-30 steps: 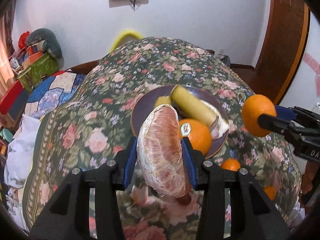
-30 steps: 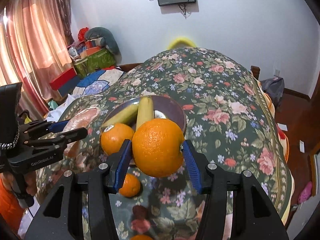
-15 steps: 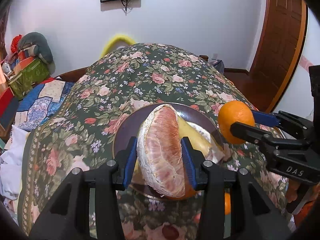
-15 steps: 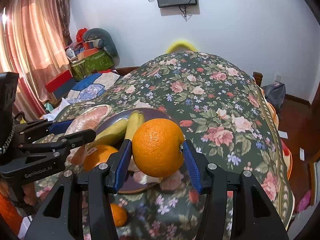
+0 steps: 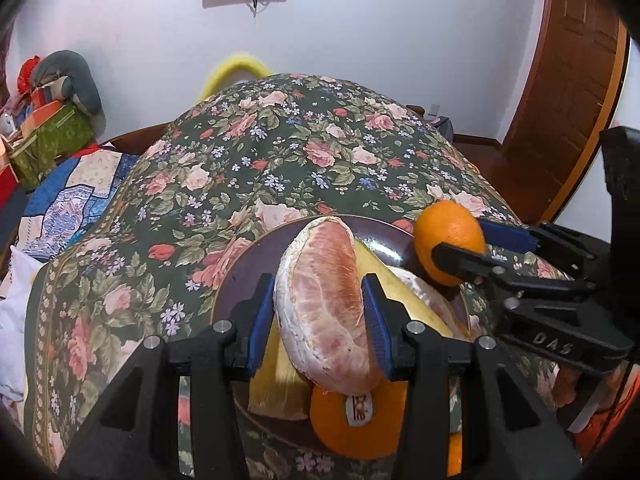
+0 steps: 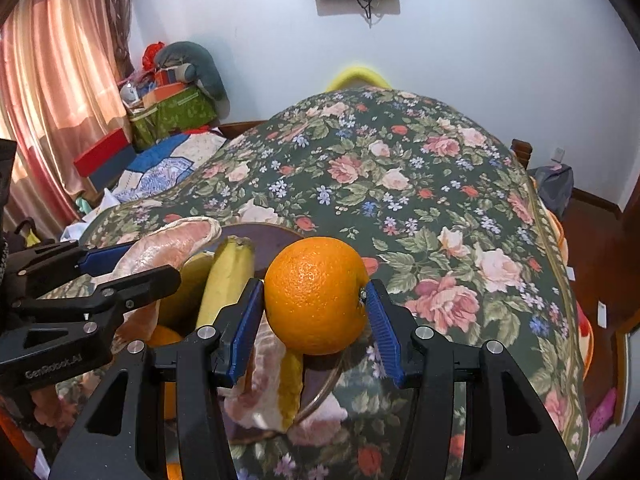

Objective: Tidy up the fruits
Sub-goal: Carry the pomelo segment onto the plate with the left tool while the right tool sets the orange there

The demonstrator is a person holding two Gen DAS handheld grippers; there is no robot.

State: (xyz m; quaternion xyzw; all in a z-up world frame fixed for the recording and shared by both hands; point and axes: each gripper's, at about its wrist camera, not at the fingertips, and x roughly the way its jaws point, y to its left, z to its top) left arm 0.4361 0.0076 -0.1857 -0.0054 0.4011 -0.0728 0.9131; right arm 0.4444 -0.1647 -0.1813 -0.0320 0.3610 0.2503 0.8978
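Note:
My left gripper (image 5: 320,316) is shut on a peeled pomelo wedge (image 5: 324,304) and holds it over the dark plate (image 5: 256,256). The plate holds bananas (image 5: 276,380), a stickered orange (image 5: 356,420) and a pomelo piece (image 5: 424,292). My right gripper (image 6: 316,316) is shut on an orange (image 6: 316,294) above the plate's right rim (image 6: 276,240). The right gripper also shows in the left wrist view (image 5: 460,248), and the left one in the right wrist view (image 6: 132,264). Bananas (image 6: 224,280) and a pomelo piece (image 6: 260,384) lie below.
The plate sits on a floral tablecloth (image 5: 312,152) that covers the whole table (image 6: 420,184). Another orange (image 5: 454,452) lies off the plate near its front edge. Boxes and bags (image 6: 172,108) stand by the wall at left; a wooden door (image 5: 572,80) is at right.
Both grippers have moved forward over the plate with their fruit still held. The plate now sits lower and closer in both views.

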